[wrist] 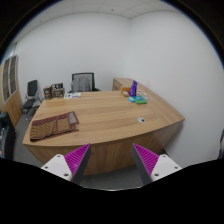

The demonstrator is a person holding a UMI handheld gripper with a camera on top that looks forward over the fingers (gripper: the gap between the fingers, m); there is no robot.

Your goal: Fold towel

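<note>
Fingers (108, 160) apart, towel (54, 125) flat on table (110, 115).

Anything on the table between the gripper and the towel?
No. In the gripper view, only bare table lies between the open gripper and the towel. A small light object sits off to the other side.

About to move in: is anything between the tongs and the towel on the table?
Nothing visible blocks the way. The tongs are open, off the table's near edge; the towel lies beyond the left finger, with bare tabletop around it.
</note>
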